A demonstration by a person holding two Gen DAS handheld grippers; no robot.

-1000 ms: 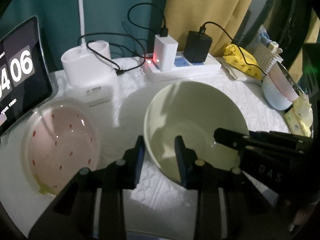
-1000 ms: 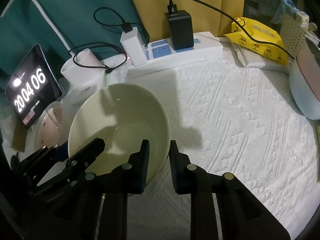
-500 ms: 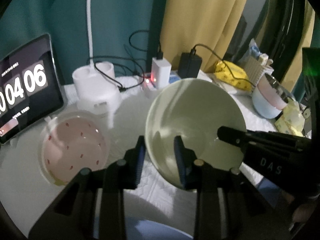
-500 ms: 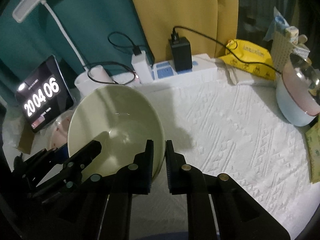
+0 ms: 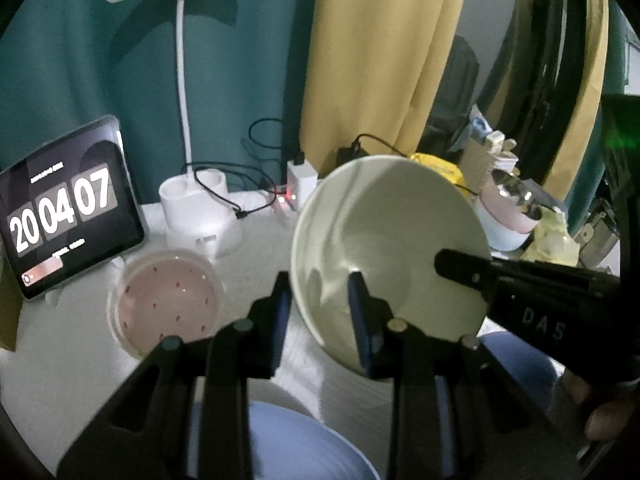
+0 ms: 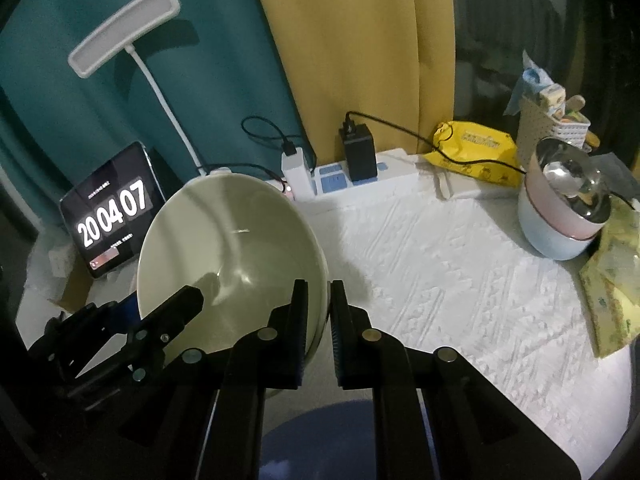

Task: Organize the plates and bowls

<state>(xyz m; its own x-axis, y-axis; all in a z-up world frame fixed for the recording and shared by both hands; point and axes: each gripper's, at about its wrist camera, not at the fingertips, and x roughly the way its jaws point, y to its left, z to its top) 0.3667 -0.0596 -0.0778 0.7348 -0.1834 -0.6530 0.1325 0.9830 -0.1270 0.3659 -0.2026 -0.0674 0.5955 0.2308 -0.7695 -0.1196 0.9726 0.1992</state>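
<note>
A pale green bowl (image 5: 384, 240) is held in the air above the white table, tilted. My left gripper (image 5: 320, 304) is shut on its left rim, one finger inside and one outside. My right gripper (image 6: 318, 312) is shut on its right rim, and it also shows in the left wrist view as a black arm (image 5: 520, 292). The bowl also shows in the right wrist view (image 6: 228, 256). A pink dotted plate (image 5: 166, 304) lies on the table at the left. A stack of a pink and a blue bowl (image 6: 560, 224) with a metal bowl on top stands at the right.
A tablet clock (image 6: 114, 220) leans at the back left beside a white lamp (image 5: 196, 216). A power strip with chargers (image 6: 360, 176) runs along the back. A yellow packet (image 6: 476, 152) and a white basket (image 6: 556, 124) sit at the back right.
Both grippers have lifted the green bowl up off the table and back toward me. The table and the things on it now look farther away.
</note>
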